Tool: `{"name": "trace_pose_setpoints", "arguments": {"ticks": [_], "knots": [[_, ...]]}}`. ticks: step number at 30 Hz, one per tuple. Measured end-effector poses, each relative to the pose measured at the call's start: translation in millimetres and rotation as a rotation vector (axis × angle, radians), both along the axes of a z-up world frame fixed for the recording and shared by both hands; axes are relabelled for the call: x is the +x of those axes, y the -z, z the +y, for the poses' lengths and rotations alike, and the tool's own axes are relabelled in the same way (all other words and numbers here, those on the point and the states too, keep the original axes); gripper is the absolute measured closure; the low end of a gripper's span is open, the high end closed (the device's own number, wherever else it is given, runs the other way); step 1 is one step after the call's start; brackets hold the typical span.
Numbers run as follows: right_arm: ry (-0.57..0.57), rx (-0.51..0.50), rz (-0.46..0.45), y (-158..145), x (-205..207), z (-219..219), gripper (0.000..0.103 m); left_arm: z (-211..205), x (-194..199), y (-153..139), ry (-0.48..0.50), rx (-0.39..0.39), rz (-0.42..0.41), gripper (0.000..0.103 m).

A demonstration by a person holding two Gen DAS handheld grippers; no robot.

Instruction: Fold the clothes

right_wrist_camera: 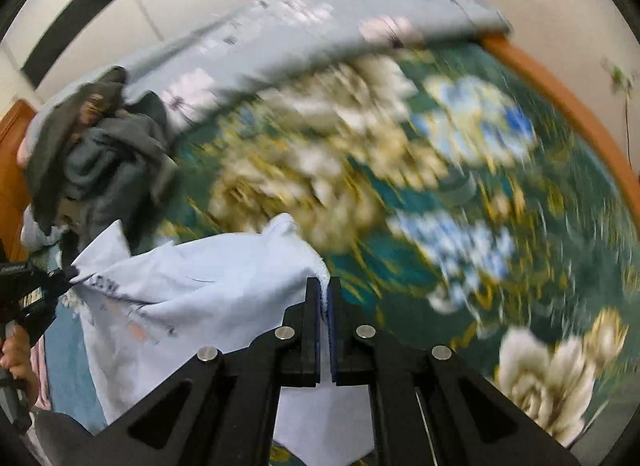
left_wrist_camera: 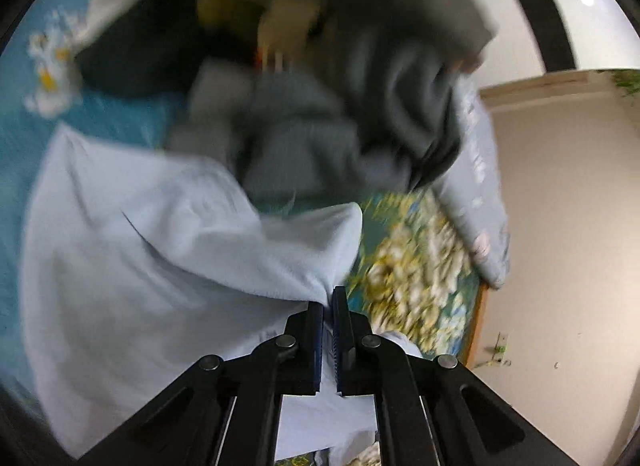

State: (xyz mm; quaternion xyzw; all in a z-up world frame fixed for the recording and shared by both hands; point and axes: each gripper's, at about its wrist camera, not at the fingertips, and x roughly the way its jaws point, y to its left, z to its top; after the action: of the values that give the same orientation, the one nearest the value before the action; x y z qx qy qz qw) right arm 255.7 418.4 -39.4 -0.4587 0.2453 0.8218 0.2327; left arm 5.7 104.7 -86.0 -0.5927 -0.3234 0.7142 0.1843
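Observation:
A pale blue garment (left_wrist_camera: 160, 234) hangs lifted over the bed. My left gripper (left_wrist_camera: 329, 300) is shut on one edge of it, with the cloth pinched between the blue pads. In the right wrist view the same pale blue garment (right_wrist_camera: 208, 290) stretches leftward, and my right gripper (right_wrist_camera: 325, 286) is shut on another edge of it. The left gripper's body (right_wrist_camera: 28, 302) shows at the far left of that view, with a hand (right_wrist_camera: 18, 362) on its handle. Both views are blurred.
A heap of grey and dark clothes (left_wrist_camera: 320, 113) lies beyond the garment, also seen as a dark pile (right_wrist_camera: 104, 157). A teal floral bedspread (right_wrist_camera: 440, 185) covers the bed. A pale pillow (left_wrist_camera: 476, 185) and a wooden bed frame (right_wrist_camera: 560, 97) lie along the wall side.

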Motion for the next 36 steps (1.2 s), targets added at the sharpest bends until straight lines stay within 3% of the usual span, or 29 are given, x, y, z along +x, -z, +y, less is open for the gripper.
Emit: {"name": "trace_pose_setpoints", "arguments": {"ticks": [5, 10, 15, 20, 24, 29, 36], "knots": [[-0.086, 0.074, 0.134, -60.8, -34.2, -26.4, 0.1, -61.7, 8.6, -51.9, -0.073, 0.026, 0.146, 0.099], [-0.207, 0.215, 0.226, -114.4, -59.4, -76.8, 0.1, -115.6, 34.5, -89.1, -0.096, 0.001, 0.265, 0.099], [-0.26, 0.283, 0.33, -161.5, -70.3, -121.6, 0.1, -165.3, 66.2, -124.3, -0.15, 0.013, 0.376, 0.099], [-0.313, 0.36, 0.484, -227.5, -72.0, -164.4, 0.1, -229.4, 100.9, -183.9, -0.234, 0.015, 0.529, 0.099], [-0.372, 0.399, 0.593, -272.1, -73.6, -194.2, 0.1, -264.3, 119.7, -215.4, -0.294, 0.004, 0.609, 0.098], [-0.397, 0.409, 0.668, -294.3, -76.5, -205.5, 0.1, -294.9, 140.4, -238.4, -0.357, -0.042, 0.679, 0.098], [-0.434, 0.403, 0.715, -302.7, -85.4, -201.7, 0.1, -317.2, 171.6, -254.5, -0.439, -0.107, 0.731, 0.099]]}}
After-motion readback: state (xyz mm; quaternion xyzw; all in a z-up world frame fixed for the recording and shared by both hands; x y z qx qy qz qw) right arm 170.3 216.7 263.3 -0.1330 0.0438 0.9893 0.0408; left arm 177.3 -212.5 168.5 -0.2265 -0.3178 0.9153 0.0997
